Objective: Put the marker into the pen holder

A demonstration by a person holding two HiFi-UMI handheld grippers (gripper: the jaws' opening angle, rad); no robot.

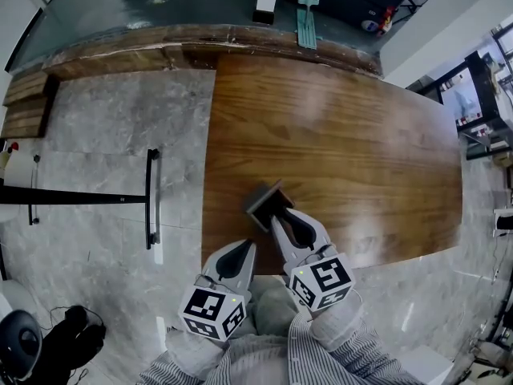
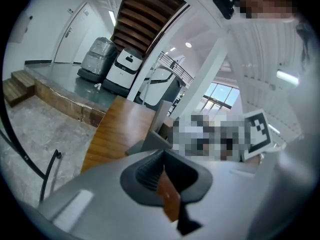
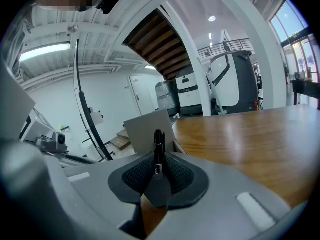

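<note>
marker (image 3: 158, 143) base hidden by right claw (image 3: 158, 160), pen holder (image 1: 265, 199) part-covered

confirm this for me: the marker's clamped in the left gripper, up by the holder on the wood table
Not quite: the marker is clamped in the right gripper, not the left. The right gripper view shows it pinched upright between the jaws, up by the holder on the wood table. The left gripper has its jaws together on nothing, as its own view shows.

Glossy wooden table (image 1: 361, 151), matt grey pen holder (image 1: 267, 203), veined stone floor (image 1: 104, 143)
</note>
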